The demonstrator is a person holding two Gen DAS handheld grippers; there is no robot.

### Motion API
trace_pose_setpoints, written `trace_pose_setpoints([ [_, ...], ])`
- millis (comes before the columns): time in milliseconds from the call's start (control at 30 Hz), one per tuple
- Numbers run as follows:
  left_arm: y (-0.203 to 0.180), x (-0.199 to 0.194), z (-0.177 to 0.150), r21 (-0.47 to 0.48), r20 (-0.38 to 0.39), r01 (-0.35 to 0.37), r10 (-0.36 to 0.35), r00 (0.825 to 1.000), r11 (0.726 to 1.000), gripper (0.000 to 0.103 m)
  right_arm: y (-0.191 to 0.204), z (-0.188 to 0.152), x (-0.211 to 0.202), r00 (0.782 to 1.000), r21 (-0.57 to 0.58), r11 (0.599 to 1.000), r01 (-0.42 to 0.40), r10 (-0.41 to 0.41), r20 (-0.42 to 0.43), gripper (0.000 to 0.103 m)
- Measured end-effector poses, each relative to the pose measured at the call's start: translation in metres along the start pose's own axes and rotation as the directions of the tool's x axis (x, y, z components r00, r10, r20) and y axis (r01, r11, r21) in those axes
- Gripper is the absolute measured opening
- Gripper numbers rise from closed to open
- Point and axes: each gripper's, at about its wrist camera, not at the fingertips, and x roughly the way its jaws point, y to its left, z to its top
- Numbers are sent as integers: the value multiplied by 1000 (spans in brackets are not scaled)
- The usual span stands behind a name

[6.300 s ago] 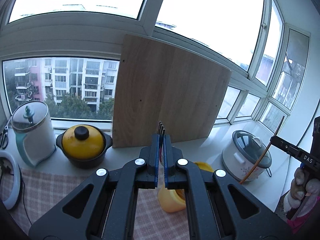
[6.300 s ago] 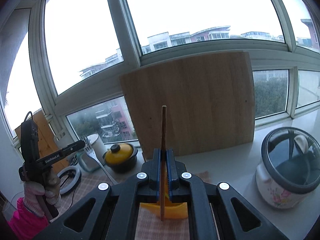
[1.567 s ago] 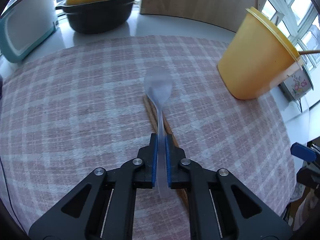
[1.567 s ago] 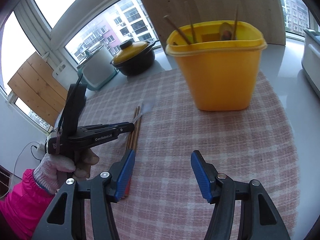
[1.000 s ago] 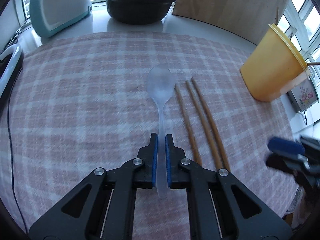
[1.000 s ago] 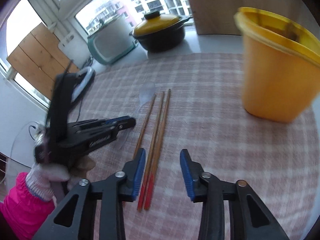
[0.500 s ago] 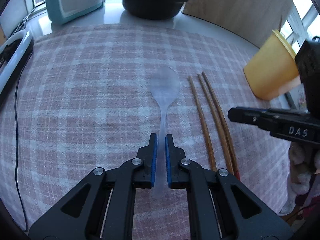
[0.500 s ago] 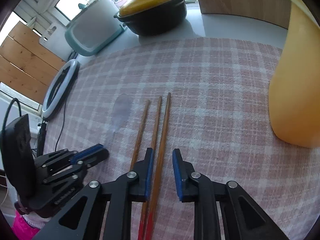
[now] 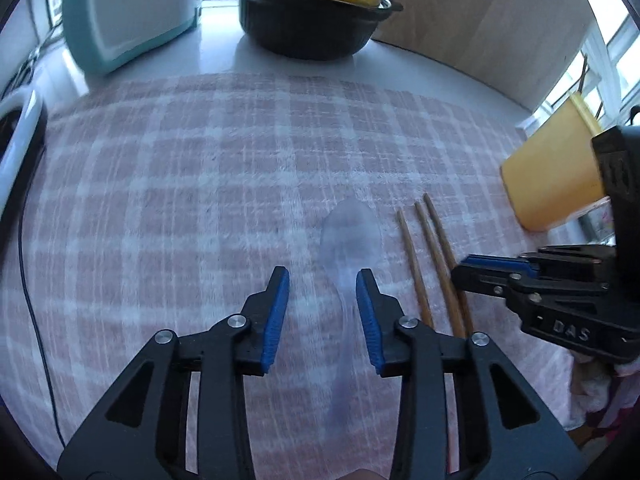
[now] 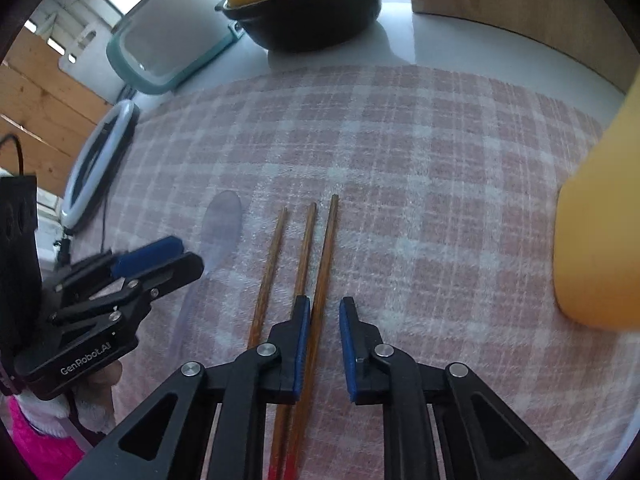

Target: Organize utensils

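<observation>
A clear plastic spoon [image 9: 350, 240] lies on the pink checked cloth [image 9: 180, 200], its handle between the jaws of my open left gripper [image 9: 322, 312]. The spoon also shows in the right wrist view [image 10: 222, 224]. Three wooden chopsticks [image 10: 308, 248] lie side by side to its right; they also show in the left wrist view [image 9: 432, 256]. My right gripper [image 10: 323, 340] is open low over them, with the rightmost chopstick between its jaws. The yellow utensil holder [image 9: 548, 176] stands at the right, and in the right wrist view [image 10: 600, 240] it is cut off.
A black pot with a yellow lid [image 9: 312, 12] and a teal-and-white appliance [image 9: 128, 12] stand behind the cloth. A wooden board [image 9: 500, 28] leans at the back right. A ring light [image 10: 98, 160] and cable lie to the left.
My left gripper has opened and let go of the spoon, which now lies on the cloth. My right gripper has lowered over the chopsticks and its jaws have spread a little.
</observation>
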Motion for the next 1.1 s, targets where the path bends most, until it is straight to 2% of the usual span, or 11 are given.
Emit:
trace_pose_setpoints([
  [33, -2, 2, 3, 16, 5, -6, 5, 1000, 1000, 40, 0, 1, 0, 1000, -4, 1000, 10, -10, -6, 8],
  [133, -8, 7, 10, 52, 14, -26, 25, 1000, 998, 42, -2, 3, -2, 998, -11, 998, 67, -67, -4, 8],
  [267, -19, 14, 13, 110, 40, -57, 53, 998, 992, 42, -11, 7, 0, 1000, 15, 1000, 22, -21, -16, 8],
  [333, -22, 16, 13, 131, 54, -70, 63, 997, 989, 41, -12, 9, 0, 1000, 14, 1000, 18, -18, -10, 13],
  [367, -22, 16, 13, 136, 61, -72, 64, 996, 988, 38, -12, 9, 0, 1000, 12, 1000, 20, -19, -9, 13],
  [433, -22, 17, 14, 134, 74, -80, 71, 995, 988, 12, -10, 13, 1, 1000, 4, 1000, 29, -29, -7, 14],
  [600, -19, 16, 15, 111, 92, -62, 52, 994, 992, 7, -1, 26, 7, 998, -1, 998, 68, -68, -3, 15],
  [667, -19, 14, 14, 107, 97, -57, 47, 994, 993, 5, 3, 28, 9, 996, -13, 996, 91, -91, -1, 12],
  [700, -17, 13, 13, 97, 97, -48, 39, 995, 994, 4, 5, 30, 10, 995, -18, 995, 101, -101, 1, 5],
  [867, -13, 4, 9, 76, 104, -33, 25, 994, 997, 2, 4, 30, 12, 998, 20, 998, 55, -55, 12, 3],
  [1100, -7, -15, 2, 47, 127, -12, 6, 992, 999, 0, 10, 12, -15, 994, -18, 999, 38, -36, 99, 3],
])
